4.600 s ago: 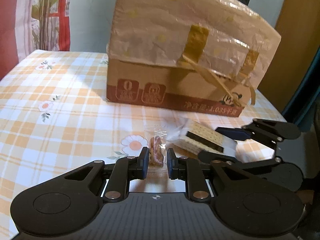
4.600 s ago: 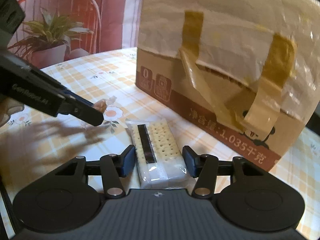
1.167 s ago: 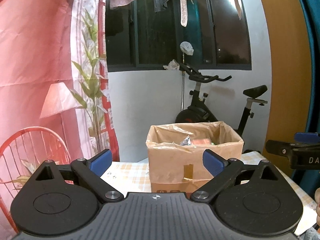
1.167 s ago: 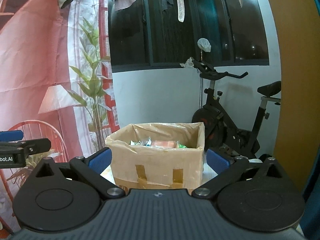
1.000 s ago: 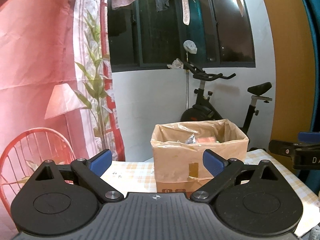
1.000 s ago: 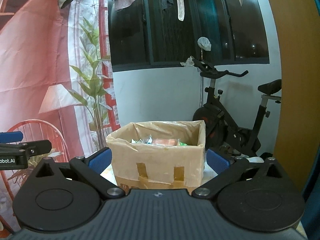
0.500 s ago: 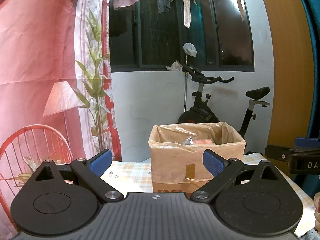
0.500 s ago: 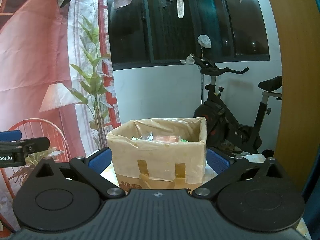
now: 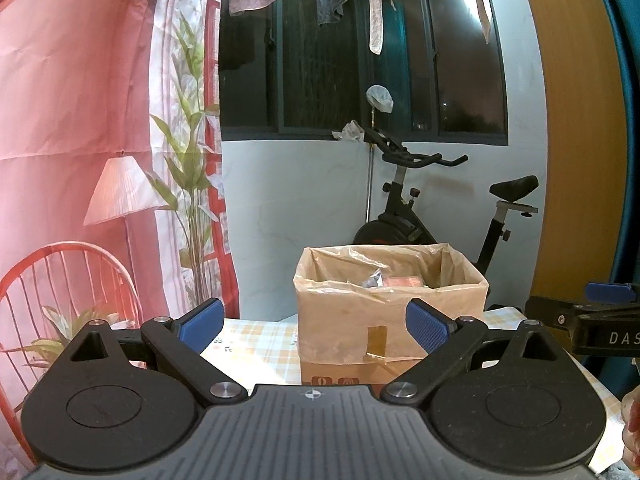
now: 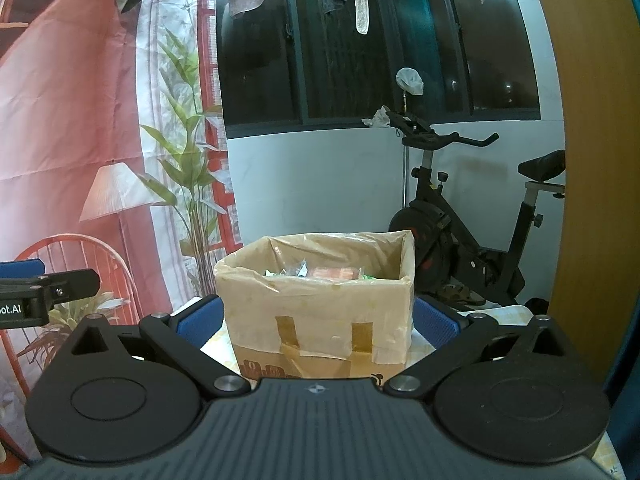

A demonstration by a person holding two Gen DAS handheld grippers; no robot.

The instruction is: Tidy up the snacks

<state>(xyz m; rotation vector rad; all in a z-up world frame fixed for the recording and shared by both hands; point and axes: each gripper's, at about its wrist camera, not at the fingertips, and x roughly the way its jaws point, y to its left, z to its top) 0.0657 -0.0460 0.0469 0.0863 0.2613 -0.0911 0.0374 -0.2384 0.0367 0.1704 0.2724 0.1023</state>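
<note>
while both grippers gape empty, checked tablecloth (image 9: 256, 340) under lined snack box (image 10: 320, 312), exercise bike (image 10: 460, 216) behind

The box (image 10: 320, 320) walls hide most of the snack packets (image 10: 320, 272) inside, too small to identify.

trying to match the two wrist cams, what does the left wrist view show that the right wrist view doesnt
Only the left wrist view shows the right gripper at its right edge and part of a hand low right. Only the right wrist view shows the left gripper at its left edge and sandals under the bike. Both share the lined cardboard box holding snacks, the exercise bike, and open, empty fingers.
</note>
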